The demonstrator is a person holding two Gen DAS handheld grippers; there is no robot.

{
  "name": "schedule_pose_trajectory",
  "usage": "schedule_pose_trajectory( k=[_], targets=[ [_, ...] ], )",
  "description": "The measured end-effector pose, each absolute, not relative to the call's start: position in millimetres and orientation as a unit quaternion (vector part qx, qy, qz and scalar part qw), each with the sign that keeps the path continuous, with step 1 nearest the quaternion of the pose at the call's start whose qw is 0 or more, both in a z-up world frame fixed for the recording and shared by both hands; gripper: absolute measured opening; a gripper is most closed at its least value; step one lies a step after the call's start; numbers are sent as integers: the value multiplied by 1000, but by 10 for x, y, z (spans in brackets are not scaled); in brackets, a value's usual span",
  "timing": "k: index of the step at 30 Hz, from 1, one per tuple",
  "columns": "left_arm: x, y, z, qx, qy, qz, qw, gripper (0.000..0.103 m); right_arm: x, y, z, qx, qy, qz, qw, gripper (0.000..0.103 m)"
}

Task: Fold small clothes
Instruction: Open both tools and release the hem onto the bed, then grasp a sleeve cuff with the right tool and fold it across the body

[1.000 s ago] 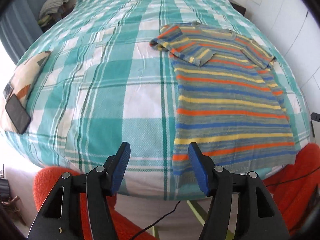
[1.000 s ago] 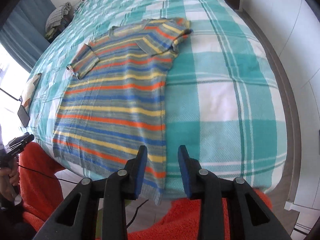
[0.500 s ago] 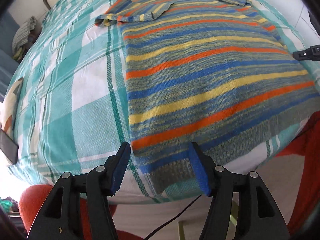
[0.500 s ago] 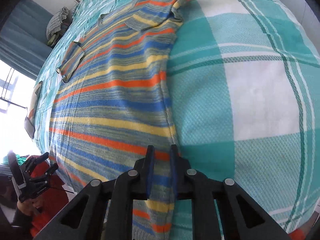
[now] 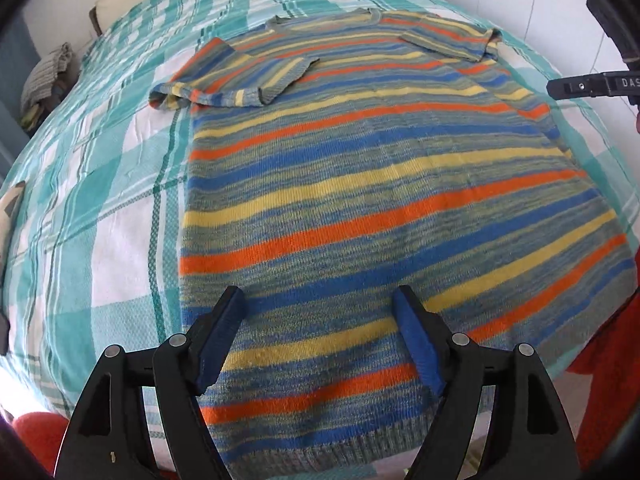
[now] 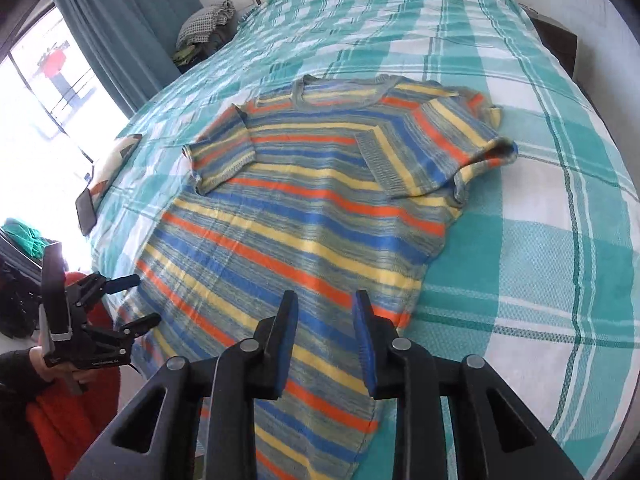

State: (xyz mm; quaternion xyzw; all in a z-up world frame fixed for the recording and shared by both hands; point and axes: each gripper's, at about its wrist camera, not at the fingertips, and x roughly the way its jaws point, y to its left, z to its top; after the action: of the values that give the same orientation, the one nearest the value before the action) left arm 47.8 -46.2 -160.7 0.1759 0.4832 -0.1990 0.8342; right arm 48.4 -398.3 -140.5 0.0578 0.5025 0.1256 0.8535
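Across the middle of both frames lies a striped knitted sweater (image 5: 360, 184) (image 6: 304, 216), spread flat on a bed (image 5: 100, 240) (image 6: 532, 248) covered with a teal-and-white checked sheet. Its bands run orange, yellow and blue over a grey-green ground. Both short sleeves are folded inward onto the chest: in the left wrist view one sleeve (image 5: 244, 80) sits at the upper left of the garment, and in the right wrist view the other sleeve (image 6: 436, 144) lies at the upper right, with its outer fold standing up a little. The neckline points toward the top of the frame in both views, and the ribbed hem is nearest the cameras.

At the bottom of the left wrist view, the left hand-held gripper (image 5: 320, 332) hovers over the hem end of the sweater with its blue-padded jaws wide apart and nothing between them; whether the pads touch the knit cannot be told. At the bottom of the right wrist view, the right hand-held gripper (image 6: 326, 340) is likewise released, its jaws parted by a narrower gap above the lower right part of the sweater, close to its side edge.

The left hand-held gripper also appears at the lower left of the right wrist view (image 6: 132, 300), jaws apart, beside the sweater's edge. Near the left edge of that frame a dark phone (image 6: 86, 212) rests on the bed, and teal curtains (image 6: 128, 20) hang at the upper left beside a bright window (image 6: 44, 92).
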Motion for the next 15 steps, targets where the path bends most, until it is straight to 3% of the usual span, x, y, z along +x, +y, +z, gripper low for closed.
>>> schedule_pose_trajectory(
  k=[3,5,8,10,11,13,15],
  targets=[
    [409,-357,-1548,184,479,-199,835,87,475,-4265,-1837,21,585,69,808,29],
    [406,-280,-1499,171,480,-194,838,87,314,-4518,-1764,-5,592,28,805,27],
    [433,-240,-1464,141,481,-183,846,86,212,-4672,-1458,-147,561,-69,812,30],
    [481,-281,-1473,130,484,-182,846,86,327,-4603,-1222,-180,515,-60,836,31],
    [499,-315,-1489,127,486,-182,845,86,448,-4519,-1132,-174,496,-33,850,32],
    [531,-385,-1526,134,491,-179,842,86,738,-4289,-1086,-155,468,35,869,52],
    [517,-407,-1538,141,487,-176,844,86,1077,-4010,-1209,-140,458,94,873,54]
  ],
)
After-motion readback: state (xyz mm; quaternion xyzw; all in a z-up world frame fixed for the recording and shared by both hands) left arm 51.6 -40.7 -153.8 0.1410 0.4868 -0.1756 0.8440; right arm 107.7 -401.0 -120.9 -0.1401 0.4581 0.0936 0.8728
